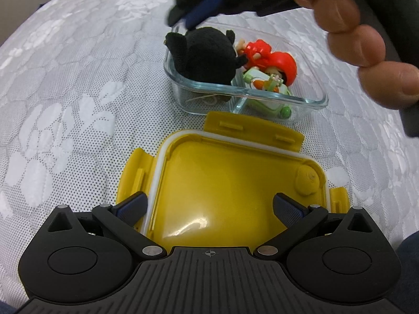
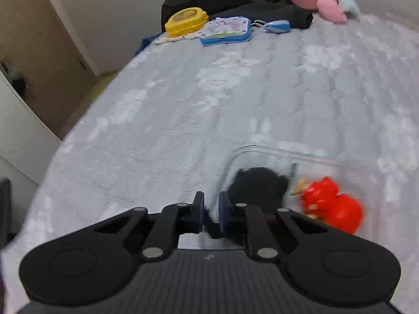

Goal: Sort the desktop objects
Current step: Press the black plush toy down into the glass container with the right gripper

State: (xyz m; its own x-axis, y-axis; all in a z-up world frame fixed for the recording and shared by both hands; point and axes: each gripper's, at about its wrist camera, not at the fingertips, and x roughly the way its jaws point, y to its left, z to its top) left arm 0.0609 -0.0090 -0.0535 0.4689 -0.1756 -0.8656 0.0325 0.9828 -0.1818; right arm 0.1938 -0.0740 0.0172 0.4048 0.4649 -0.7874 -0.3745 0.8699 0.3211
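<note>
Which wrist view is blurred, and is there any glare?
Right wrist view: motion blur smears the red toy and glass box; far items stay fairly sharp. Left wrist view: mostly crisp, with glare on the yellow lid; the hand up close is soft. Both show fisheye bending.

Red toy smeared by blur; black plush perhaps partly hidden

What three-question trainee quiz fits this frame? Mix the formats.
1. True or false: the black plush lies outside the glass container.
2. The yellow lid lies: A) on the container; B) on the bedcover, inner side up; C) under the plush.
3. Fill in: the red toy shares its compartment with a ___ toy.
Key: 1 false; 2 B; 3 green, the green toy.
</note>
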